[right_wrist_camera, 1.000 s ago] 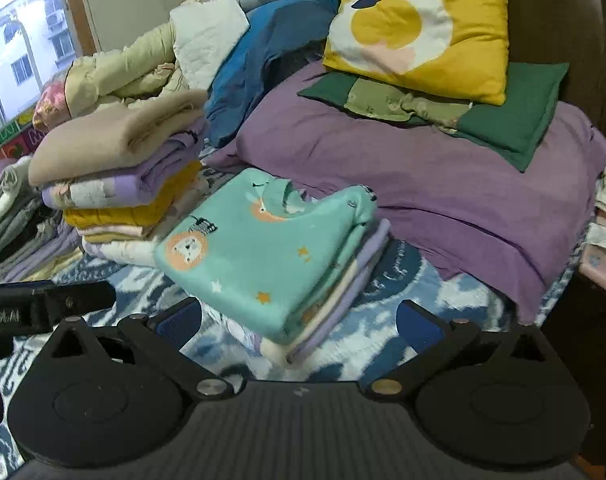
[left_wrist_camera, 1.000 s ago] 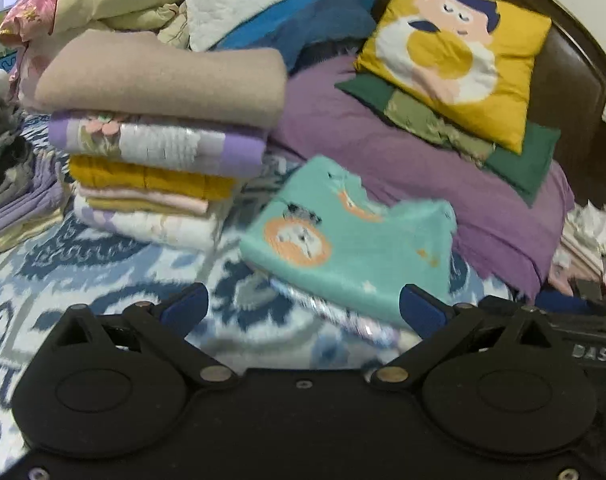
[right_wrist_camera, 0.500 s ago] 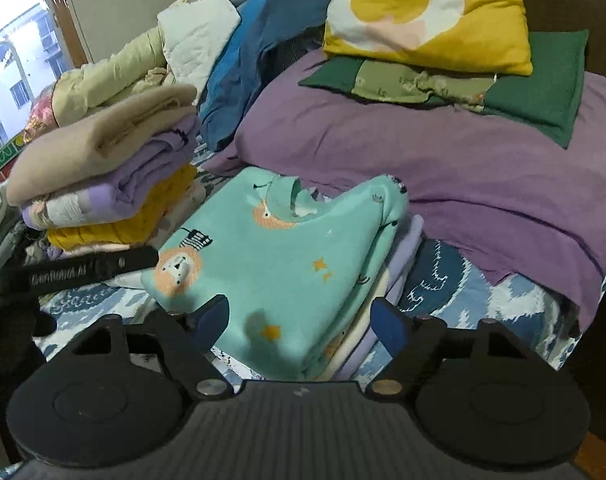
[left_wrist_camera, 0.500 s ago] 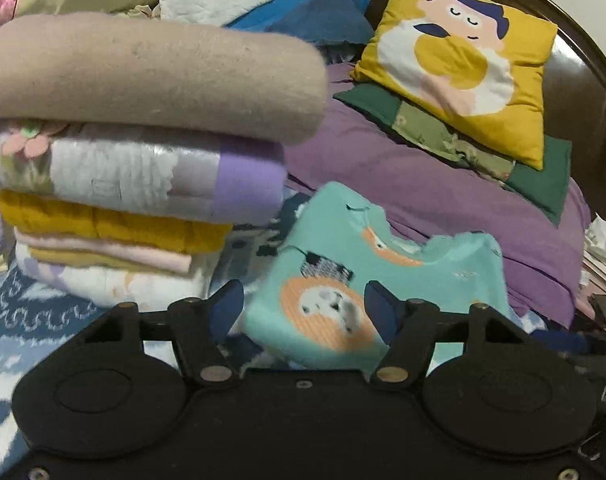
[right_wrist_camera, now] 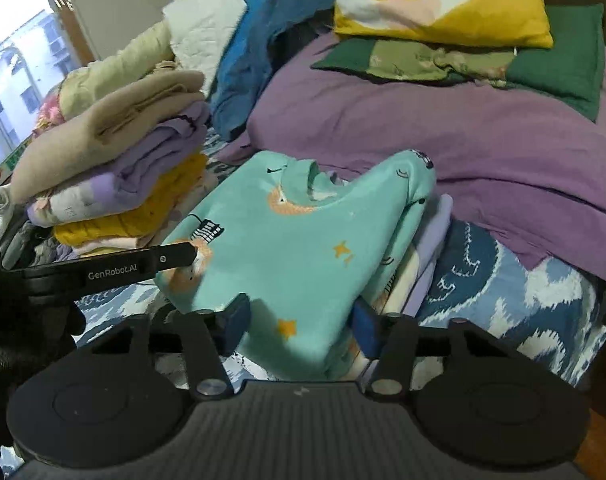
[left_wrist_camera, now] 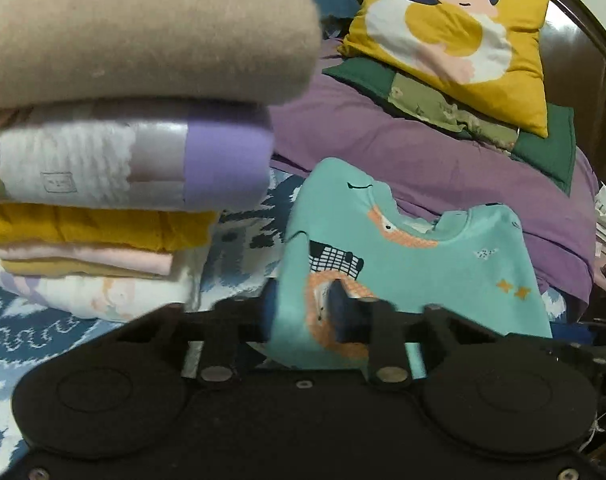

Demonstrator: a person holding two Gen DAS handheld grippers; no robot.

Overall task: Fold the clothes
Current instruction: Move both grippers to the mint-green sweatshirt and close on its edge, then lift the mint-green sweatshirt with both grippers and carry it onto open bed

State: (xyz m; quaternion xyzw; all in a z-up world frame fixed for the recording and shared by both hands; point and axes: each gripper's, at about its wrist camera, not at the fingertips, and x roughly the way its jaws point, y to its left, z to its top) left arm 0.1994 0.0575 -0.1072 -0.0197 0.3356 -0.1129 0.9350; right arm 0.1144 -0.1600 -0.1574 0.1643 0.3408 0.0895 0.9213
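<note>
A folded teal sweatshirt (left_wrist_camera: 415,264) with animal prints lies on top of a small pile on the patterned bedspread; it also shows in the right wrist view (right_wrist_camera: 303,248). My left gripper (left_wrist_camera: 305,312) is shut on its near left corner, where the lion print is. My right gripper (right_wrist_camera: 299,326) has its blue pads on either side of the near right edge of the sweatshirt, pressing the thick fold. The left gripper's finger (right_wrist_camera: 143,266) shows in the right wrist view at the sweatshirt's left corner.
A tall stack of folded clothes (left_wrist_camera: 123,152) stands just left of the sweatshirt, also in the right wrist view (right_wrist_camera: 115,184). A purple duvet (right_wrist_camera: 463,140), a yellow cushion (left_wrist_camera: 455,36) and green pillows lie behind. Loose clothes (right_wrist_camera: 231,40) pile at the back.
Both grippers moved forward to the teal sweatshirt and closed from wide open onto its near corners. The sweatshirt's near edge has lifted slightly.
</note>
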